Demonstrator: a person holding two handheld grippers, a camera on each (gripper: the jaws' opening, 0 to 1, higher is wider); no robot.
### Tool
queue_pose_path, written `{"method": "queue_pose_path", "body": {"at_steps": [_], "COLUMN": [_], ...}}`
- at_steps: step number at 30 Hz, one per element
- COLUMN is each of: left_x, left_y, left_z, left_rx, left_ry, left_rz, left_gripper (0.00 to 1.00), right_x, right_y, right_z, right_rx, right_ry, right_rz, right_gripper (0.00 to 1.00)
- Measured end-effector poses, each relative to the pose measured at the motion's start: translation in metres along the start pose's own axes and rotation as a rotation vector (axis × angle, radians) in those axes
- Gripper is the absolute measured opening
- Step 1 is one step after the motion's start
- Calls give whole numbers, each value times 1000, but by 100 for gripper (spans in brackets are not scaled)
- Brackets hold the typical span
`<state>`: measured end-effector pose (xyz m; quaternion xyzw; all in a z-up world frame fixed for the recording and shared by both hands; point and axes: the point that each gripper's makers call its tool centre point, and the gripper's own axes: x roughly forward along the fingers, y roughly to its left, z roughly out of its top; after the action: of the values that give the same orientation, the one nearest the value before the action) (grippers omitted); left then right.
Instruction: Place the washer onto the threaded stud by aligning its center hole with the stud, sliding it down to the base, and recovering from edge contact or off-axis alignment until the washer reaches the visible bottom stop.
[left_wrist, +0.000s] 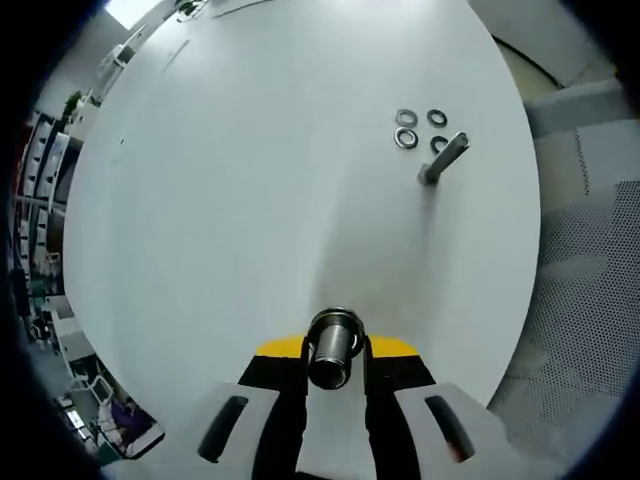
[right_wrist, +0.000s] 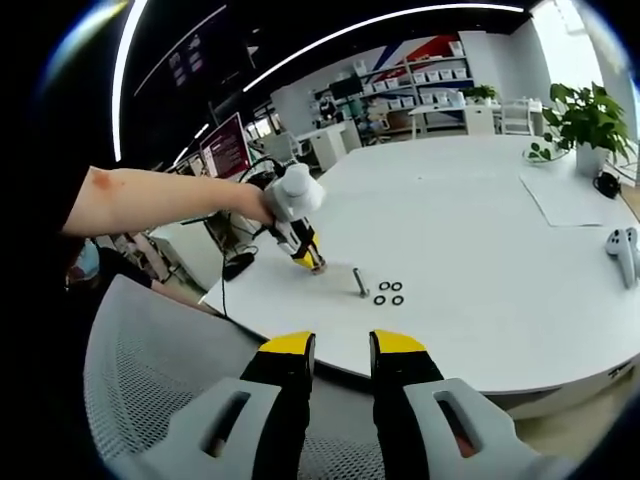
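In the left gripper view my left gripper (left_wrist: 337, 347) is shut on a short threaded metal piece (left_wrist: 333, 362), held just above the white table (left_wrist: 230, 200). Far ahead to the right a threaded stud (left_wrist: 443, 160) stands on the table, with several washers (left_wrist: 406, 137) lying loose beside it. In the right gripper view a person's arm holds the left gripper (right_wrist: 313, 265) low over the table, left of the stud (right_wrist: 360, 282) and the washers (right_wrist: 390, 293). My right gripper (right_wrist: 335, 350) hangs open before the table's near edge with nothing between its fingers.
A grey mesh chair (right_wrist: 150, 370) stands under my right gripper at the table (right_wrist: 480, 230) edge; the chair (left_wrist: 590, 290) also lies right of the table. A potted plant (right_wrist: 585, 120), a sheet of paper (right_wrist: 575, 200) and a white controller (right_wrist: 625, 250) sit at the far right.
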<state>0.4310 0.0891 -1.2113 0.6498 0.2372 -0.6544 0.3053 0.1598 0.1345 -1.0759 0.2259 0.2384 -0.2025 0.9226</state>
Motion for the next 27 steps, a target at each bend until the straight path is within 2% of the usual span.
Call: {"method": "queue_pose_path", "body": {"at_steps": [15, 20, 22, 27], "left_x": [5, 11, 11, 12], "left_y": [-2, -3, -1, 1], "left_z": [0, -2, -2, -2], "left_rx": [26, 7, 66, 23], "left_ry": [20, 26, 36, 14], "left_rz": [5, 10, 32, 29], "left_gripper": [18, 20, 20, 20], "right_x": [0, -1, 0, -1], "right_y": [0, 0, 0, 0], "right_z": [1, 1, 1, 1], "right_rx": [3, 1, 2, 2], "right_ry": [-5, -5, -6, -6], "right_rz": [-4, -3, -4, -2], "right_gripper": [25, 25, 25, 25]}}
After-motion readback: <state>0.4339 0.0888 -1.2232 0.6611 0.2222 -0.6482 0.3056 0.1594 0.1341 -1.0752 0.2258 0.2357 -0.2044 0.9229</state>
